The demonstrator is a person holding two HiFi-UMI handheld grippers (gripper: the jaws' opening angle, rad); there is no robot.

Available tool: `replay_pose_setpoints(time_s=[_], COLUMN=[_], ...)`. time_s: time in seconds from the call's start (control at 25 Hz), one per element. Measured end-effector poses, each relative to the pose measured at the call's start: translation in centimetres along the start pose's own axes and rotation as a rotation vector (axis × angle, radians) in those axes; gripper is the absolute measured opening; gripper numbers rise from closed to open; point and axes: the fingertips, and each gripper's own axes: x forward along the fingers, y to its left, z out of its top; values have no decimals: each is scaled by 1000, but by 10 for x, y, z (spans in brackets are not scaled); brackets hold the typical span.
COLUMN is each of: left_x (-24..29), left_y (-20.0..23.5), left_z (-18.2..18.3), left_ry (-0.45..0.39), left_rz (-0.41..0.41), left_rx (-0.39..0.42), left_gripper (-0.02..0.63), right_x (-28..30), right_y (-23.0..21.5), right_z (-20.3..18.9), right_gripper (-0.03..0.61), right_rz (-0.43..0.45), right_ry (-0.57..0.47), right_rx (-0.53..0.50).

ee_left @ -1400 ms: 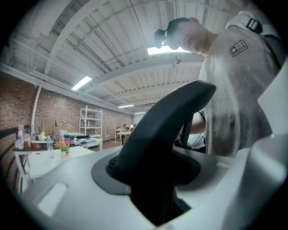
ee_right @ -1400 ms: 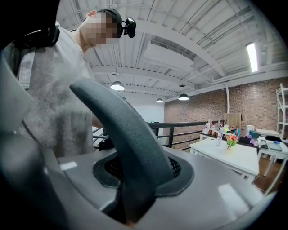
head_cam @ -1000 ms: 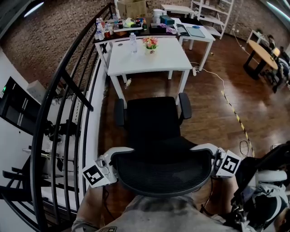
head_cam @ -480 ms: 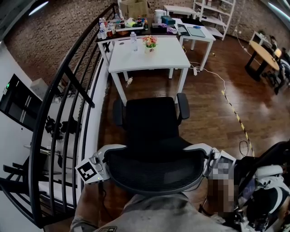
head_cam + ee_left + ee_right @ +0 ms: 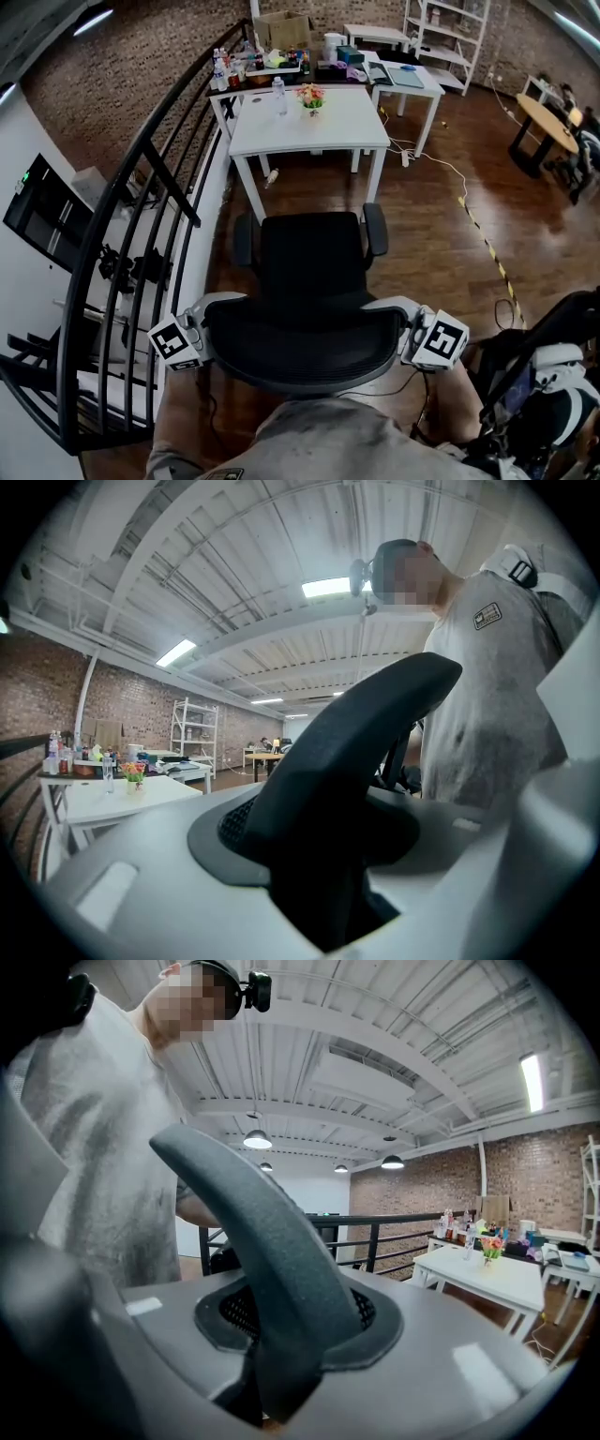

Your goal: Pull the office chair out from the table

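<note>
The black office chair (image 5: 310,260) stands on the wood floor, apart from the white table (image 5: 309,129), its seat facing the table. Its mesh backrest (image 5: 305,344) is nearest me. My left gripper (image 5: 200,330) is on the backrest's left edge and my right gripper (image 5: 410,331) on its right edge. In the left gripper view the backrest rim (image 5: 349,740) fills the gap of the left gripper (image 5: 319,897), whose jaws are opening. In the right gripper view the rim (image 5: 265,1234) sits between the right gripper's (image 5: 272,1382) jaws, gripped.
A black metal railing (image 5: 141,216) runs close along the chair's left. A water bottle (image 5: 278,94) and flowers (image 5: 312,97) stand on the table. A cable and striped tape (image 5: 487,246) cross the floor at right. A black bag (image 5: 544,375) lies near my right.
The chair and both grippers have moved back toward me, away from the white table; the gap between the chair's seat and the table has grown.
</note>
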Motion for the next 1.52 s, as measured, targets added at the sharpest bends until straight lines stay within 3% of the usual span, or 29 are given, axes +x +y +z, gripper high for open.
replay_pose_setpoints(time_s=[0.32, 0.6, 0.68, 0.88, 1.16, 1.32, 1.52], left_x=[-8, -25, -35, -62, -47, -37, -24], left_y=[-1, -3, -4, -33, -132, -188, -239], left_z=[3, 5, 8, 8, -23, -20, -16], left_ry=[-28, -77, -98, -131, -73, -74, -70], left_rz=[90, 300, 378, 519, 463, 420, 346], left_rx=[0, 43, 58, 50, 10, -8, -21], left_gripper=[245, 344, 380, 380, 330, 302, 215], right_x=[0, -36, -51, -80, -87, -84, -79], right_y=[2, -3, 1, 34, 106, 145, 187], right_z=[6, 4, 0, -11, -30, -31, -30], right_gripper=[164, 257, 258, 261, 253, 241, 207], right_rz=[-39, -208, -249, -263, -174, -116, -60], right_ry=[-25, -105, -117, -121, -116, -117, -116], right_rx=[-27, -11, -2, 10, 10, 7, 21])
